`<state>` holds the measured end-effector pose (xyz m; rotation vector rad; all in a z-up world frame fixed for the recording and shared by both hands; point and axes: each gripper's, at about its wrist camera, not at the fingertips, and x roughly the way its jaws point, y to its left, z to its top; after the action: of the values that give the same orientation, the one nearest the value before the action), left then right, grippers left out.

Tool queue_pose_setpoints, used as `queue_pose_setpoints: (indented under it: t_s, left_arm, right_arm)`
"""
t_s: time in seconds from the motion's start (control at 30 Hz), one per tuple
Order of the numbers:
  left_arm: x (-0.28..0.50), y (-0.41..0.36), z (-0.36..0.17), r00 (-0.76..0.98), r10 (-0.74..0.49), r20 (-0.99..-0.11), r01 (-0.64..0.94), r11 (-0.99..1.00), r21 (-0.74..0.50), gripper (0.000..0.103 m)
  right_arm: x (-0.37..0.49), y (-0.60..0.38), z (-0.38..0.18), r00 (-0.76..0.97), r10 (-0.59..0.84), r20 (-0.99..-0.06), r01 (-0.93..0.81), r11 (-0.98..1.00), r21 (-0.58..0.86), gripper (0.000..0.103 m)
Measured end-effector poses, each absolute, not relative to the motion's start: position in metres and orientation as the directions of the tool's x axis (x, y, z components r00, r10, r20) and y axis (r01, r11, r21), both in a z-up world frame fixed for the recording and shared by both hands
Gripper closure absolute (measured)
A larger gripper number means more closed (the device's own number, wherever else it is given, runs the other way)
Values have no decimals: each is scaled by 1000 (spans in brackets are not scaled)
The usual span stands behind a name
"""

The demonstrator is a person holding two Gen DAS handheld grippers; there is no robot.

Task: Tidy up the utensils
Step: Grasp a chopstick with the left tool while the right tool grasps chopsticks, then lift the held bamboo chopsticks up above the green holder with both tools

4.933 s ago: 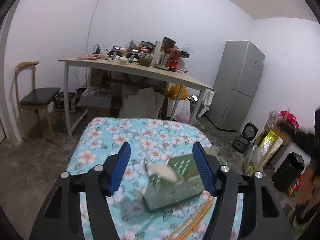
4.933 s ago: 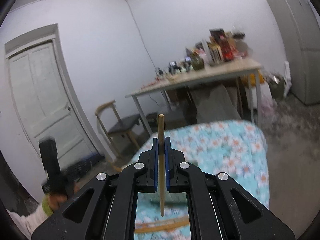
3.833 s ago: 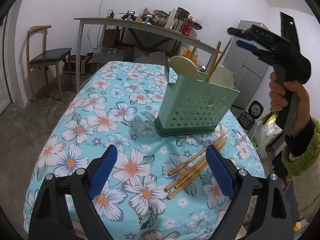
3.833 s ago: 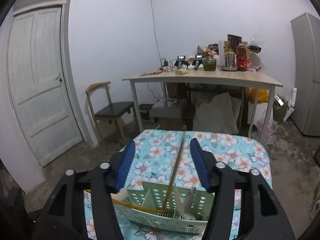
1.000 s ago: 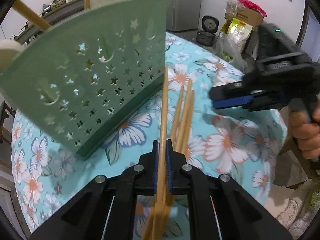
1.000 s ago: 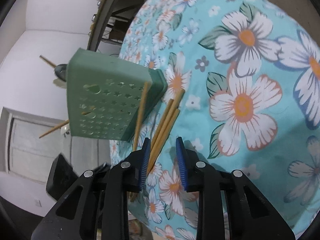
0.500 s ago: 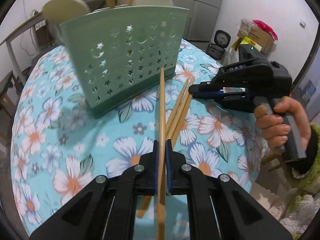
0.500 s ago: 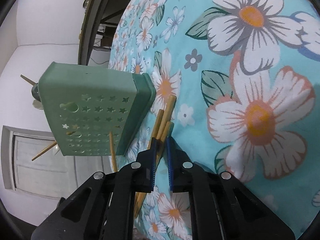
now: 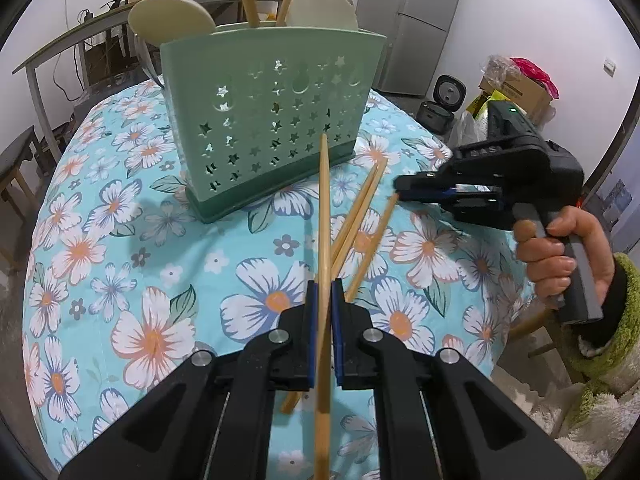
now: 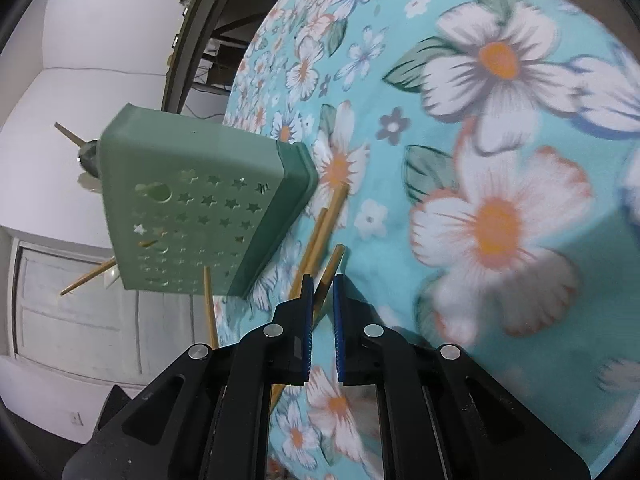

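Left wrist view, bottom centre: left gripper (image 9: 325, 292) clamped tight on a single wooden chopstick (image 9: 324, 216), blue pads pressed against both sides. Chopstick running straight up the frame, lower end near the bottom edge, tip in front of the holder's lower wall; contact with the wall cannot be told.

Just beyond the pads, right of centre: loose chopsticks (image 9: 362, 210) lying on the floral tablecloth (image 9: 120, 264), fanned upward to the right, their far ends near the holder's base.

Right of centre: right gripper (image 9: 404, 194) held by a hand (image 9: 568, 248) in a green fuzzy sleeve (image 9: 616, 320), pointed left and low over the cloth. Jaws narrow, closed on the end of one loose chopstick. Right wrist view, bottom centre: same grip confirmed, right gripper (image 10: 321, 280) with blue pads nearly together and a chopstick (image 10: 332, 262) between them; jaws just closing onto it. Two further chopsticks alongside, just left, reaching toward the holder's base.

Centre, further back: green utensil holder (image 9: 272, 120) upright on the cloth, wall pierced with star cut-outs. Inside: two pale spoons (image 9: 172, 18) and upright chopsticks above the rim.

Top of frame, far: long table (image 9: 100, 28) with clutter, grey refrigerator (image 9: 416, 20) upper right, boxes and bags (image 9: 516, 84) at right.
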<state>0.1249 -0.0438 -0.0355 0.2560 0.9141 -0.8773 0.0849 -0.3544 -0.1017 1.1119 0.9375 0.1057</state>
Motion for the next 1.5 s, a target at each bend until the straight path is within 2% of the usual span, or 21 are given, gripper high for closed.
queue_pose_setpoints:
  t_s: [0.23,0.3,0.4,0.5,0.57,0.73,1.03,1.2,1.3,1.5]
  left_arm:
    - [126,-45,-38,294,-553,-779,754,636,-166,97]
    - [127,-46,-39,294,-552,-780,754,635,-166,97]
    - [127,-46,-39,295,-553,-779,754,636,-165,97]
    - [127,-47,-39,297,-552,-779,753,637,-164,97]
    - [126,-47,-39,299,-552,-778,753,638,-163,97]
    - [123,-48,-36,300,-556,-775,754,636,-165,97]
    - [121,-45,-18,317,-596,-738,748,636,-192,97]
    - [120,-34,12,333,-681,-653,737,620,-270,97]
    - [118,-26,37,350,-743,-570,747,589,-308,97]
    - [125,-10,70,431,-777,-459,730,599,-329,97]
  right_arm:
    - [53,-384,-90,634,415,-652,432,509,744,94]
    - [51,-388,-91,632,409,-658,447,501,741,89]
    - [56,-389,-91,633,398,-664,449,509,734,74]
    - [66,-382,-89,625,370,-687,446,553,703,71]
    - [73,-376,-89,623,346,-702,447,579,682,72]
    - [77,-370,-89,612,278,-740,447,650,614,88]
    - [64,-378,-73,680,333,-653,362,623,694,93]
    - [63,-373,-46,715,314,-625,300,670,680,97]
    - [66,-369,-36,725,302,-619,277,694,664,98]
    - [68,-364,-36,726,306,-616,266,701,662,99]
